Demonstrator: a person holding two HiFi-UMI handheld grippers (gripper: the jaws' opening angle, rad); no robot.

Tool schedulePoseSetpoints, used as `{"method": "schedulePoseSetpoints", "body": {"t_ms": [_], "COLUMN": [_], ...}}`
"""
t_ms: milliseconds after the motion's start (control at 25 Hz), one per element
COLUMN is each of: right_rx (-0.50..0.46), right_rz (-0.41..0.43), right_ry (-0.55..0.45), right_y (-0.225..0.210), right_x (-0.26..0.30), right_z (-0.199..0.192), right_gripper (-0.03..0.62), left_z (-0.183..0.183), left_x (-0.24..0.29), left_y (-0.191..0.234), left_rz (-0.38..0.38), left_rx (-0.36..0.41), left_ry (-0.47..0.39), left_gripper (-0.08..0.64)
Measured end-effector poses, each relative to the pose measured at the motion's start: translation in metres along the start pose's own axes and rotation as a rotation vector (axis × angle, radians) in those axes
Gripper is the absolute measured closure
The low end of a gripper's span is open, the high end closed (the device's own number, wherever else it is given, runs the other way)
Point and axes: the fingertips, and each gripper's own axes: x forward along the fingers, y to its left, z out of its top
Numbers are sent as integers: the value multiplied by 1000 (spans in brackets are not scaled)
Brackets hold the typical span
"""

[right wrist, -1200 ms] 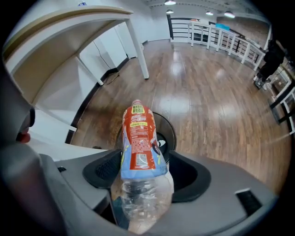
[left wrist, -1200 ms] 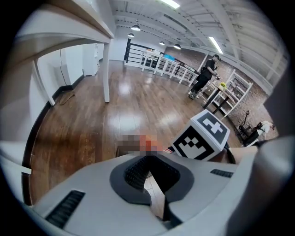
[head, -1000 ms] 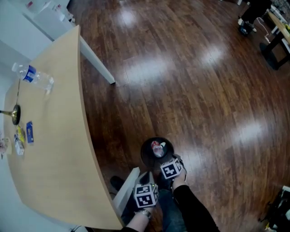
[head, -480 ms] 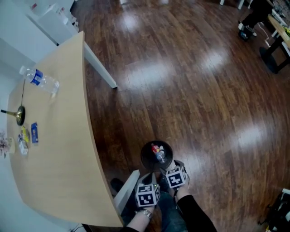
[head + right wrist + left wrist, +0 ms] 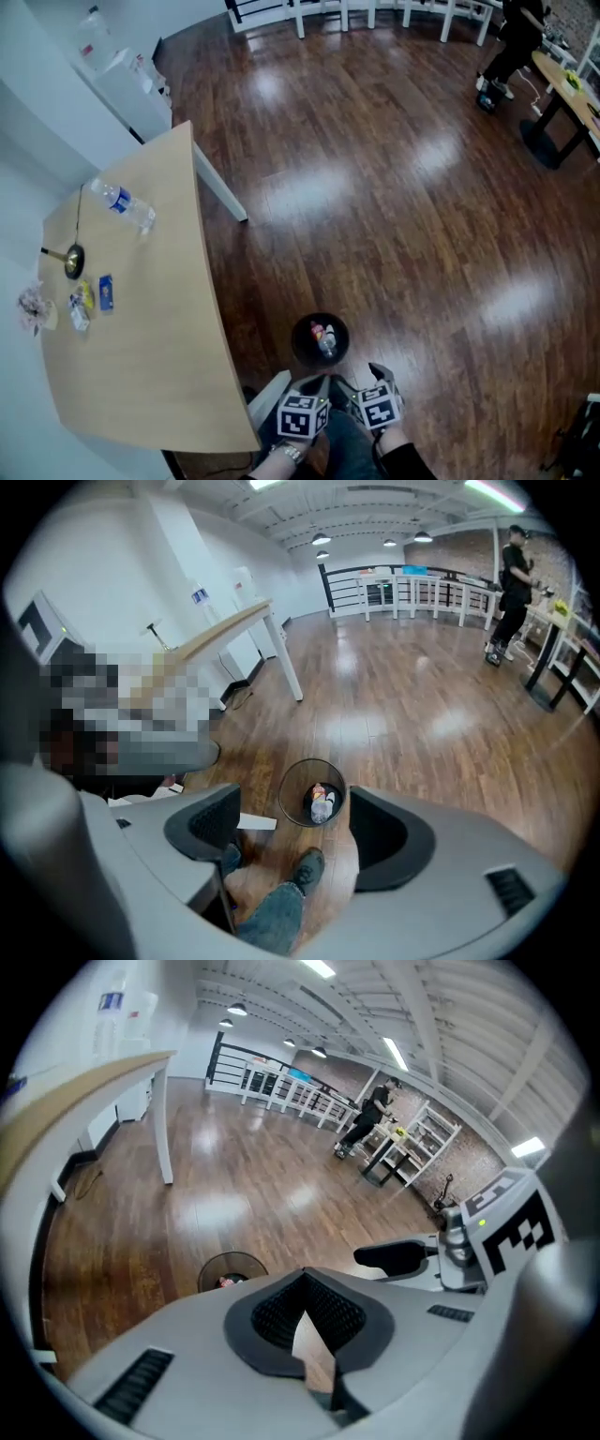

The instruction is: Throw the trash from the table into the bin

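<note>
Left gripper (image 5: 302, 1283): jaw tips pressed together on nothing. Right gripper (image 5: 292, 808): jaws spread wide and empty, framing the round bin (image 5: 298, 330) on the floor below, some trash already inside. Both sit side by side close to the person's body, angled steeply down. Step judged: between loads. The next move calls for a reach left to the table (image 5: 150, 356), where a water bottle (image 5: 126, 205), a blue packet (image 5: 106, 292) and a crumpled wrapper (image 5: 33, 306) remain.

**No print in the room is legible**

No lettering can be read from here. The water bottle (image 5: 124, 203) on the table (image 5: 141, 375), at the left of the head view, has a blue label that is too small to make out. A blue-and-white notice (image 5: 111, 1001), upper left of the left gripper view, is just as unreadable.
</note>
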Motion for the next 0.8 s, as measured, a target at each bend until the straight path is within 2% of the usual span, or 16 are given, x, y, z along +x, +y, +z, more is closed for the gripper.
{"method": "schedulePoseSetpoints", "body": {"t_ms": [160, 320, 440, 640, 800], "right_rx": [-9, -62, -97, -183, -280], "right_rz": [-3, -1, 9, 70, 125], "right_ry": [-74, -146, -189, -208, -209], "right_y": [19, 48, 80, 149, 212], "right_x": [-60, -106, -122, -124, -117], "right_z": [21, 46, 67, 104, 129], "right_gripper": [219, 219, 219, 219, 219], "left_z": [18, 35, 43, 43, 34], "left_x": [-58, -121, -162, -219, -265], "left_y": [-19, -26, -12, 39, 88], "left_rz": [15, -8, -4, 78, 144], "left_rx": [103, 106, 115, 68, -12], "left_ry": [0, -59, -106, -157, -189], "left_gripper": [560, 560, 560, 560, 560]}}
